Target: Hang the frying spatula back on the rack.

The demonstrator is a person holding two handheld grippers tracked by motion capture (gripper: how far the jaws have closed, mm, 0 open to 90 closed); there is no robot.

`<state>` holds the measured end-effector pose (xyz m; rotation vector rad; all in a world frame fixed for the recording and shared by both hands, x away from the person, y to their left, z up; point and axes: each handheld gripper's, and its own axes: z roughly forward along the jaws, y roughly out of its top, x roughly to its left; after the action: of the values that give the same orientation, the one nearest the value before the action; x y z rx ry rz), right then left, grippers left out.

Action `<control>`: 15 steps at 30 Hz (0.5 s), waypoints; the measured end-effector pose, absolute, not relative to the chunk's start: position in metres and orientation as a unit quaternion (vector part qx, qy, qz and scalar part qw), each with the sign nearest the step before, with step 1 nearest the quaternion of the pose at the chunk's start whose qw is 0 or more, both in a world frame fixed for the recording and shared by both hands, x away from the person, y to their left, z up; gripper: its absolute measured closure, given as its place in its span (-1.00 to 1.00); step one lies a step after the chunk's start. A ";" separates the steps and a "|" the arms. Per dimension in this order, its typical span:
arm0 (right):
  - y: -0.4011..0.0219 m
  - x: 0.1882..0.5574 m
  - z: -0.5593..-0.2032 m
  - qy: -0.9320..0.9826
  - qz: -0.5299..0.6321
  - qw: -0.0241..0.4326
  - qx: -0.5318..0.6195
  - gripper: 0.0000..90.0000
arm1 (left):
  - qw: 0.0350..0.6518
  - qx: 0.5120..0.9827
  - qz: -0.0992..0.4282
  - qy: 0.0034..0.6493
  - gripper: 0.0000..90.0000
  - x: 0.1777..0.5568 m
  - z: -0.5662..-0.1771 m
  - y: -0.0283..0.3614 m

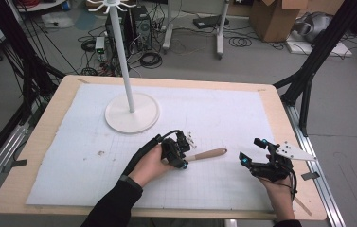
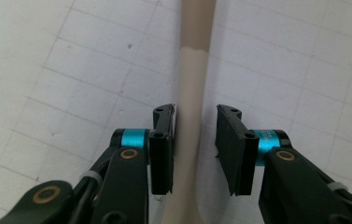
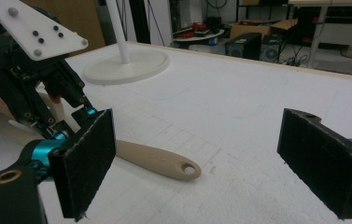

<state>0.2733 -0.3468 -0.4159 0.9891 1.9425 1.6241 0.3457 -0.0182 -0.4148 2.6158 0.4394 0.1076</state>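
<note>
A beige utensil point(image 1: 209, 153) with a light wooden-looking handle lies flat on the white grid mat point(image 1: 214, 113), its handle end pointing right. My left gripper point(image 1: 185, 152) straddles its thin neck. In the left gripper view the neck point(image 2: 190, 84) runs between the jaws of the left gripper point(image 2: 196, 135); the left pad point(image 2: 162, 154) sits against it and a narrow gap remains at the right pad. My right gripper point(image 1: 251, 150) hovers open to the right of the handle, holding nothing. In the right gripper view its wide jaws point(image 3: 201, 158) frame the handle point(image 3: 159, 161) and the left gripper point(image 3: 73, 123).
A white stand with a round base point(image 1: 132, 112) and a tall pole point(image 1: 124, 52) rises at the back left of the mat; its base point(image 3: 127, 65) lies beyond the utensil. The wooden table edge point(image 1: 290, 142) runs close by the right hand. Cables and boxes lie on the floor behind.
</note>
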 end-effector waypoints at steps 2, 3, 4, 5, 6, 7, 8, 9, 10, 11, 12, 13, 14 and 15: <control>-0.347 0.274 -0.416 0.699 0.585 0.211 0.354 -0.76 | 0.242 0.956 0.037 0.163 0.50 0.346 -0.415 -0.018; -0.347 0.273 -0.416 0.698 0.585 0.210 0.355 -0.76 | 0.243 0.955 0.033 0.167 0.53 0.348 -0.415 -0.017; -0.347 0.273 -0.416 0.698 0.585 0.210 0.355 -0.76 | 0.243 0.955 0.033 0.167 0.57 0.348 -0.415 -0.017; -0.347 0.273 -0.416 0.698 0.585 0.209 0.356 -0.76 | 0.245 0.954 0.032 0.171 0.62 0.349 -0.415 -0.016; -0.347 0.273 -0.416 0.698 0.585 0.209 0.356 -0.76 | 0.246 0.953 0.030 0.174 0.62 0.350 -0.415 -0.016; -0.347 0.274 -0.416 0.700 0.584 0.210 0.354 -0.76 | 0.246 0.954 0.026 0.172 0.66 0.352 -0.415 -0.015; -0.347 0.274 -0.416 0.700 0.584 0.210 0.354 -0.76 | 0.246 0.954 0.026 0.172 0.66 0.352 -0.415 -0.015; -0.347 0.274 -0.416 0.699 0.585 0.210 0.353 -0.76 | 0.244 0.955 0.035 0.164 0.65 0.349 -0.415 -0.016; -0.347 0.274 -0.416 0.699 0.585 0.210 0.353 -0.76 | 0.244 0.955 0.035 0.164 0.65 0.349 -0.415 -0.016; -0.347 0.274 -0.416 0.699 0.586 0.210 0.353 -0.76 | 0.239 0.957 0.044 0.158 0.65 0.347 -0.415 -0.018; -0.347 0.274 -0.416 0.699 0.586 0.211 0.352 -0.76 | 0.235 0.958 0.048 0.155 0.65 0.346 -0.415 -0.019; -0.347 0.274 -0.416 0.700 0.585 0.208 0.354 -0.76 | 0.228 0.960 0.052 0.152 0.64 0.346 -0.414 -0.021; -0.347 0.274 -0.416 0.700 0.585 0.208 0.354 -0.76 | 0.227 0.960 0.052 0.152 0.64 0.346 -0.414 -0.022; -0.347 0.274 -0.416 0.700 0.585 0.209 0.353 -0.76 | 0.225 0.961 0.047 0.153 0.65 0.347 -0.414 -0.022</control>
<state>0.2738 -0.3469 -0.4162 0.9808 1.9475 1.6268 0.3472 -0.0221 -0.4136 2.6515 0.4233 0.1300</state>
